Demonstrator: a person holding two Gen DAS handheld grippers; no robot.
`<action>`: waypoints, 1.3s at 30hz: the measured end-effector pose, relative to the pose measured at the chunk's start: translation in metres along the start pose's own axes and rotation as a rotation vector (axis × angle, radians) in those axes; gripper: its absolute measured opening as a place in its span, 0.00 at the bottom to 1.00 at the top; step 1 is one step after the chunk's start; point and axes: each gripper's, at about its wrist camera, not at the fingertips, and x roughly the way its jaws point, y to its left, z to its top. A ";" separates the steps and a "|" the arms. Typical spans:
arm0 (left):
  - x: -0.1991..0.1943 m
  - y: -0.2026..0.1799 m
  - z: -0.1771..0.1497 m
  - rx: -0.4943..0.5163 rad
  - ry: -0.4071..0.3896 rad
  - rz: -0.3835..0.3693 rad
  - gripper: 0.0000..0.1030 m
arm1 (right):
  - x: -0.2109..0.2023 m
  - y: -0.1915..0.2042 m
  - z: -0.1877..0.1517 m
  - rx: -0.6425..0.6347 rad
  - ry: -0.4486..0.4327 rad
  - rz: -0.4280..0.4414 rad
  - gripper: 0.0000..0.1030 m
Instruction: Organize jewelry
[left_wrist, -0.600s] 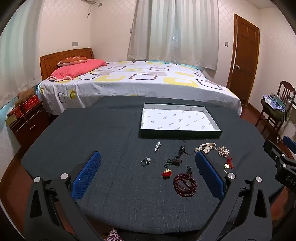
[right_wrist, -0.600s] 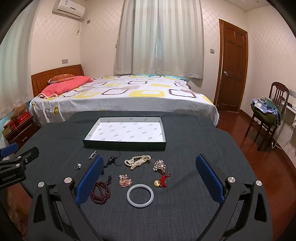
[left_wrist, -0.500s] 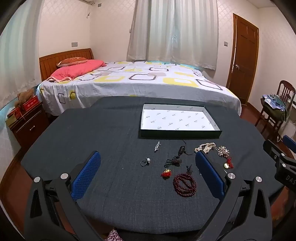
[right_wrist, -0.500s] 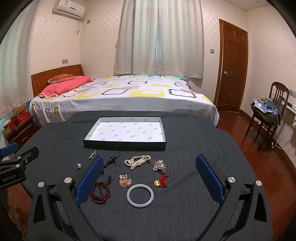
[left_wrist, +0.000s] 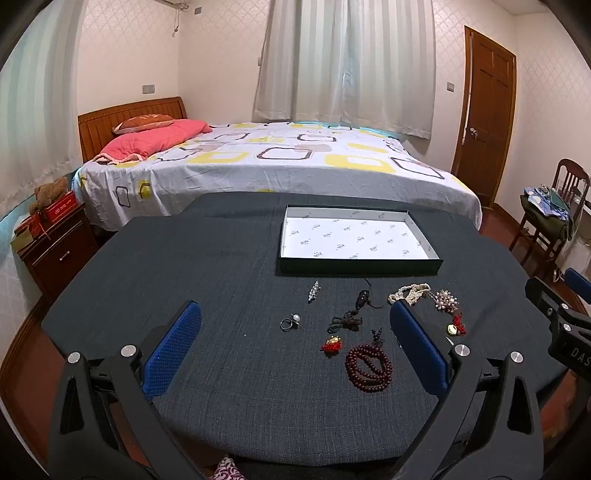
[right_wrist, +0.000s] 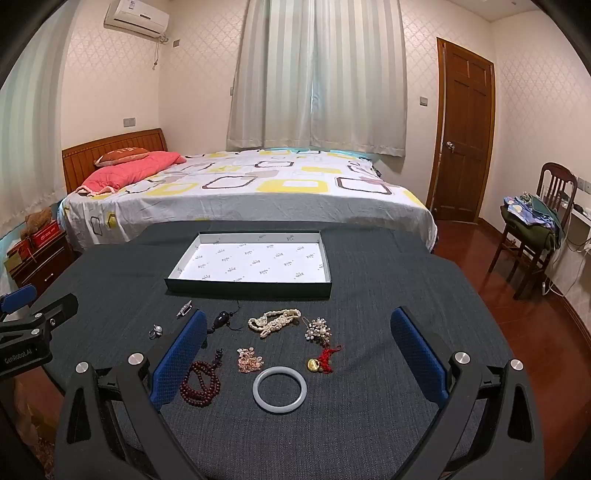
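A shallow dark box with a white lining (left_wrist: 354, 240) (right_wrist: 255, 260) sits empty on the dark table. In front of it lie a pearl ring (left_wrist: 289, 322) (right_wrist: 155, 331), a silver clip (left_wrist: 314, 291), a dark cord pendant (left_wrist: 360, 301), a red charm (left_wrist: 331, 345), dark red beads (left_wrist: 368, 367) (right_wrist: 200, 383), a pearl necklace (right_wrist: 274, 321), a pearl brooch (right_wrist: 318, 329), pink beads (right_wrist: 249, 360), a gold and red charm (right_wrist: 320, 361) and a white bangle (right_wrist: 279, 388). My left gripper (left_wrist: 295, 345) and right gripper (right_wrist: 295, 349) are open, empty, held above the table's near side.
The table (left_wrist: 221, 266) is covered in dark cloth. Behind it stands a bed (left_wrist: 277, 158). A nightstand (left_wrist: 55, 243) is at the left, a chair with clothes (right_wrist: 532, 225) at the right, and a door (right_wrist: 463, 133) beyond.
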 end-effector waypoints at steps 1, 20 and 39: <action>0.000 0.000 0.000 0.000 0.000 0.001 0.97 | 0.000 0.000 0.000 0.000 0.000 0.000 0.94; 0.000 -0.003 -0.001 0.005 0.000 0.000 0.97 | 0.001 0.000 -0.001 0.001 0.001 0.000 0.94; 0.001 -0.005 0.000 0.003 0.006 0.000 0.97 | 0.002 0.000 -0.002 0.000 0.001 0.001 0.94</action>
